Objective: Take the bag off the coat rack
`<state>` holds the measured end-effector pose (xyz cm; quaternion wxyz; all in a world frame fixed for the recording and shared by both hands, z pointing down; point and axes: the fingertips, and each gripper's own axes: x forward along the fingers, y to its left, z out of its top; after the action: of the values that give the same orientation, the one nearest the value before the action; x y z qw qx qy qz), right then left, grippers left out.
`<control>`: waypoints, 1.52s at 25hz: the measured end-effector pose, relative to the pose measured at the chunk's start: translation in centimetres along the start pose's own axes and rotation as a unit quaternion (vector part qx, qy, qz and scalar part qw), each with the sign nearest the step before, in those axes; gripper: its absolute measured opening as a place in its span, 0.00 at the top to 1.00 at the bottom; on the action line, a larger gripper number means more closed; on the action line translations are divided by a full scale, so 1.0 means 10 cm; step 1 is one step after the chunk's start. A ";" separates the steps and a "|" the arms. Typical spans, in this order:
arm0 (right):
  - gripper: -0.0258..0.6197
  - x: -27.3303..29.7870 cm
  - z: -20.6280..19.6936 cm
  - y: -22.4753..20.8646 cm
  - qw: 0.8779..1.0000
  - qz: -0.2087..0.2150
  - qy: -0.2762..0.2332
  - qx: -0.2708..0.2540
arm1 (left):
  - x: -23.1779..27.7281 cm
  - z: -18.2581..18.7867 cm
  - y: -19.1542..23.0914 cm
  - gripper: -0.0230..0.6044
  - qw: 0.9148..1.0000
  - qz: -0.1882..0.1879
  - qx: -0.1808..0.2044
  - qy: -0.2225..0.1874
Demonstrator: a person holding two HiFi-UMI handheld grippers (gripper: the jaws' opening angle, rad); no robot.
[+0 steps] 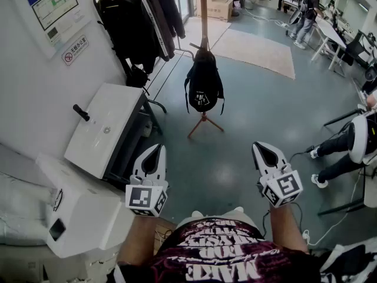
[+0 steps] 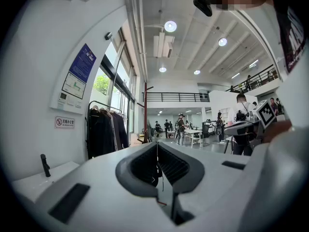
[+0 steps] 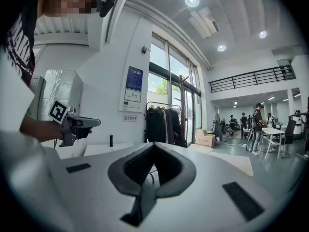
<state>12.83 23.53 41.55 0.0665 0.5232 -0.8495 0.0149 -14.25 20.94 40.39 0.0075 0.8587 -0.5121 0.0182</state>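
Observation:
A black backpack (image 1: 204,88) hangs on a wooden coat rack (image 1: 203,10) that stands on the grey floor ahead of me. Both grippers are held low and near my body, well short of the bag and pointing towards it. My left gripper (image 1: 158,148) is shut with nothing between its jaws, and so is my right gripper (image 1: 260,147). In the left gripper view the left gripper (image 2: 156,144) has its jaws meeting at the tips, and the rack's pole (image 2: 145,111) rises behind them. In the right gripper view the right gripper (image 3: 152,146) is shut and empty, with the rack's pole (image 3: 182,105) beyond.
A white cabinet-like machine (image 1: 105,128) stands close on my left against the wall. Behind it a clothes rail with dark coats (image 1: 144,22) stands left of the rack. A beige rug (image 1: 259,50) lies further back. A seated person (image 1: 353,143) and tables are at the right.

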 end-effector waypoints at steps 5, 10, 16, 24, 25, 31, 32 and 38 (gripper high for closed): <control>0.96 0.04 0.03 0.17 1.000 0.001 -0.002 -0.001 | -0.11 0.02 0.08 0.95 1.000 -0.009 0.018 0.000; 0.95 0.02 0.12 0.31 1.000 0.012 -0.017 -0.014 | -0.24 0.04 0.05 0.95 0.999 -0.031 0.023 -0.005; 0.86 -0.01 0.05 0.35 1.000 0.006 -0.004 -0.015 | -0.26 -0.08 0.09 0.95 0.999 -0.036 0.008 -0.005; 0.79 0.07 0.00 0.22 1.000 0.005 -0.004 0.003 | -0.20 -0.08 0.16 0.93 0.999 -0.024 0.001 -0.021; 0.79 0.10 -0.01 0.20 1.000 0.008 -0.005 0.005 | -0.18 -0.08 0.18 0.91 1.000 -0.023 0.000 -0.022; 0.79 0.33 -0.05 0.06 1.000 0.020 -0.008 0.013 | -0.02 -0.12 0.24 0.86 1.000 -0.022 0.006 -0.016; 0.79 0.38 -0.05 0.02 1.000 0.023 -0.008 0.014 | 0.04 -0.14 0.23 0.84 0.999 -0.028 0.001 -0.015; 0.79 0.74 -0.01 -0.20 0.999 0.039 -0.012 0.013 | 0.32 -0.14 0.21 0.83 0.999 -0.048 -0.008 -0.013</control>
<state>11.33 16.13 42.47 0.0490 0.4910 -0.8695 0.0225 -14.58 17.18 41.91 0.0090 0.8822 -0.4707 0.0024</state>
